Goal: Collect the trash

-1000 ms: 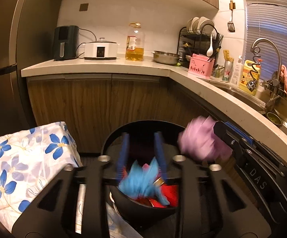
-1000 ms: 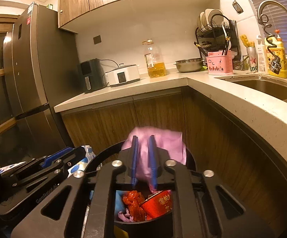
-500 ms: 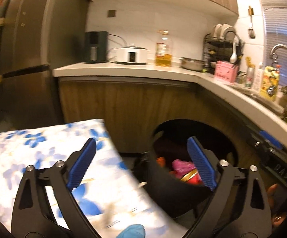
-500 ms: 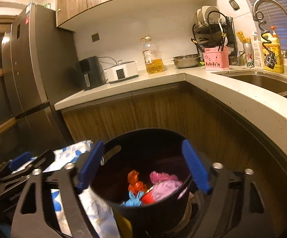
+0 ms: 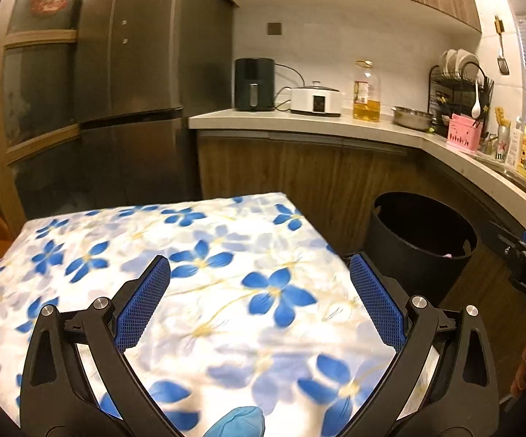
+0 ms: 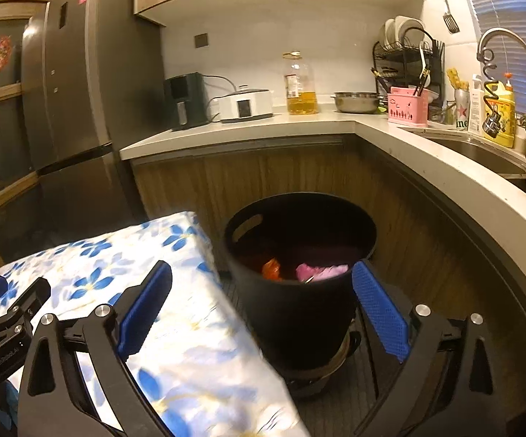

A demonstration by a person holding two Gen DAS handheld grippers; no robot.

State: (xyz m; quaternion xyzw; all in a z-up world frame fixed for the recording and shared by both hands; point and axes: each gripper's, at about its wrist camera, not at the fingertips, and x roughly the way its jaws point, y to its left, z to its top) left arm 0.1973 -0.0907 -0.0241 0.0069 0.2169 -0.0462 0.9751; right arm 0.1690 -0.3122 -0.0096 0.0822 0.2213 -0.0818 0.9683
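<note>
A black trash bin (image 6: 299, 291) stands on the floor by the corner cabinets; it also shows in the left wrist view (image 5: 419, 247). Inside it lie a pink wrapper (image 6: 321, 271) and an orange-red wrapper (image 6: 272, 268). My right gripper (image 6: 263, 309) is open and empty, just in front of the bin. My left gripper (image 5: 259, 302) is open and empty over a table with a blue-flowered white cloth (image 5: 153, 255), left of the bin. A crumpled blue piece (image 5: 237, 424) shows at the bottom edge of the left wrist view, below the gripper.
The flowered table (image 6: 175, 327) sits close to the left of the bin. A curved counter (image 6: 445, 160) with sink, dish rack and oil bottle (image 6: 301, 87) runs behind and to the right. A tall fridge (image 5: 117, 109) stands at the left.
Both grippers opened and let their trash go: the pink wrapper now lies in the bin. Both pulled back, and the left one swung left over the flowered table.
</note>
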